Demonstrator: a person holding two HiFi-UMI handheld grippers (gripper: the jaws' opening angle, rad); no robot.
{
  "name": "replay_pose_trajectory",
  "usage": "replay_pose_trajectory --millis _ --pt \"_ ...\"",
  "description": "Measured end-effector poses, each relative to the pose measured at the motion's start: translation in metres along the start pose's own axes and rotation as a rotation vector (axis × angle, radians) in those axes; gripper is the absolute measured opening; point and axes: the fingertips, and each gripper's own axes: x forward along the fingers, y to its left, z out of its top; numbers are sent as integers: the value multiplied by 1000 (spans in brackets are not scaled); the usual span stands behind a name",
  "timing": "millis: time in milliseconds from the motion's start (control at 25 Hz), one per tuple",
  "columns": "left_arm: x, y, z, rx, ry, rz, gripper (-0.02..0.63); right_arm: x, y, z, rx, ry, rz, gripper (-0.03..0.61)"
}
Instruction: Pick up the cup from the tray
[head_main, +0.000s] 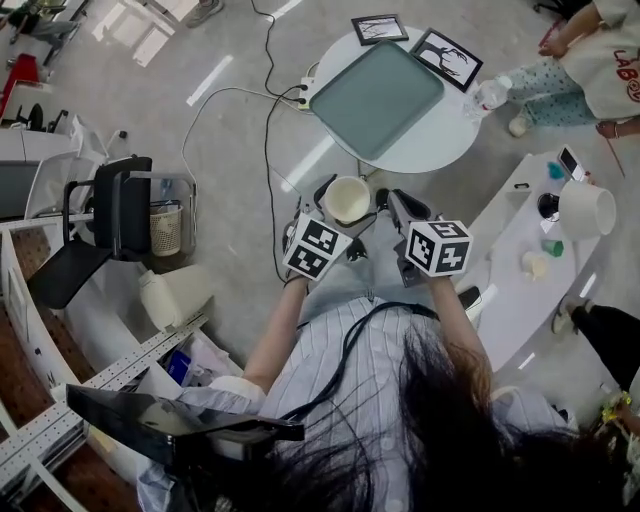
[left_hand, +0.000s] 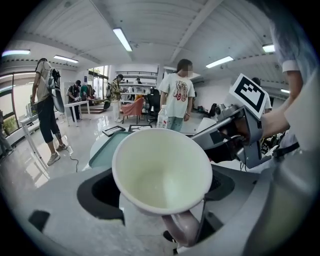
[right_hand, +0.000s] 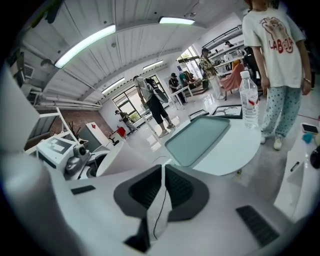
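The round table (head_main: 452, 132) sits ahead of me, and the tray (head_main: 376, 97) on its middle is bare; the cup (left_hand: 162, 172) is off it, in the air short of the table's near edge, with only hard floor beneath. My left gripper (head_main: 347, 203) is clamped on the cup's wall, mouth open toward its camera, handle hanging low; my right gripper (right_hand: 162, 174) has its fingers pressed together on nothing and hangs just beside the cup. My worry is a slip; the glaze looks smooth, so a slackened squeeze or a sharp swing could drop it on the floor; a nudge from the right gripper could twist it loose. Room is good over the near edge and the tray; the water bottle (head_main: 490, 95) guards the right edge, two picture frames (head_main: 446, 58) the far edge.
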Motion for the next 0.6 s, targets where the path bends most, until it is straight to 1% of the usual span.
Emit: replay_pose_trajectory --millis 200,400,600 --pt "-13 -30 -15 1 -2 -31 453 -21 7 -22 -8 1 -16 40" --pt "-20 -48 -11 -4 -26 -36 453 -42 4 -33 -14 1 -35 40" --pt "-25 -65 -15 -13 -28 -39 453 -59 4 -46 -14 5 -43 40"
